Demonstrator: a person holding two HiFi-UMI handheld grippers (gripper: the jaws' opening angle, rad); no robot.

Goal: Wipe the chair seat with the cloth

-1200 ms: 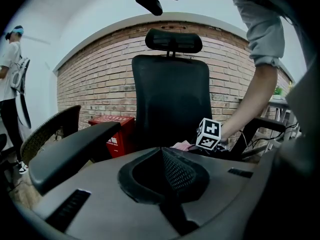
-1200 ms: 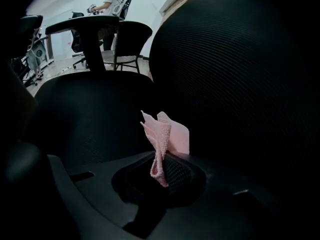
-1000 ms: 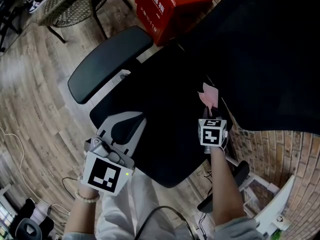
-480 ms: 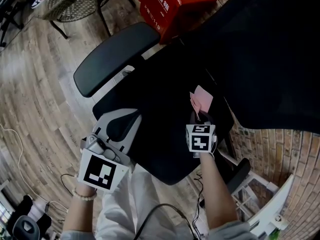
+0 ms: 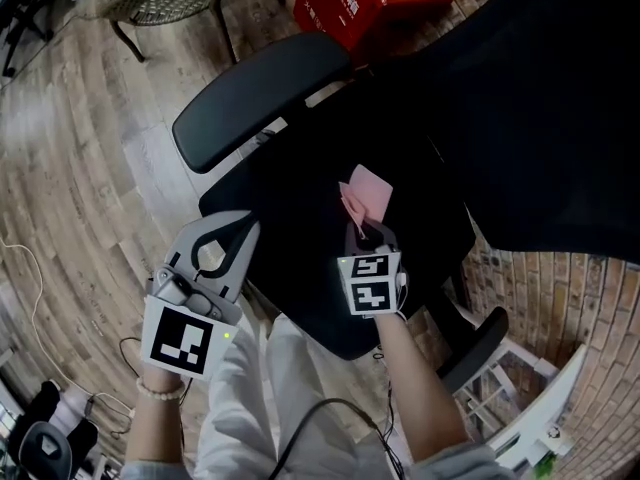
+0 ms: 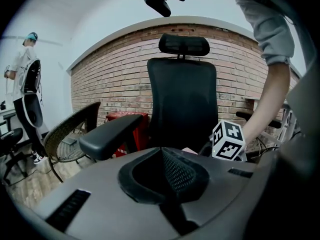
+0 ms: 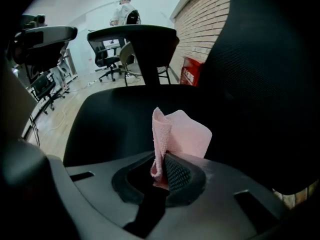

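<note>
- Although the chair seat (image 5: pixel 290 218) is the biggest thing in the head view, its black surface shows no wiped or unwiped patch; I judge the fetching of the cloth done and the wiping itself hardly measurable, with most of the seat probably left to cover
- At 11 o'clock of the seat stands the armrest (image 5: pixel 260 98); at 2 o'clock rises the chair back (image 5: pixel 540 118); neither is part of the job
- Off the seat's front corner, at 9 o'clock of the other tool, the left claw (image 5: pixel 240 230) hangs clenched on nothing; its own view shows the two pads meeting with no cloth between them; it plays no part for now
- Over the middle of the seat, the right claw (image 5: pixel 361 228) is clamped on a lower fold of the cloth, aimed toward 12 o'clock and the chair back
- Smallest, the pink cloth (image 5: pixel 365 193) sticks out of the right claw above the seat, nearer the back than the front edge; whether it touches the seat I cannot tell; its long axis runs 6 to 12 o'clock along the jaws, the free end toward 12; in the right gripper view the cloth (image 7: pixel 175 134) stands upright as a folded crest, its loose flap leaning toward 2 o'clock
</note>
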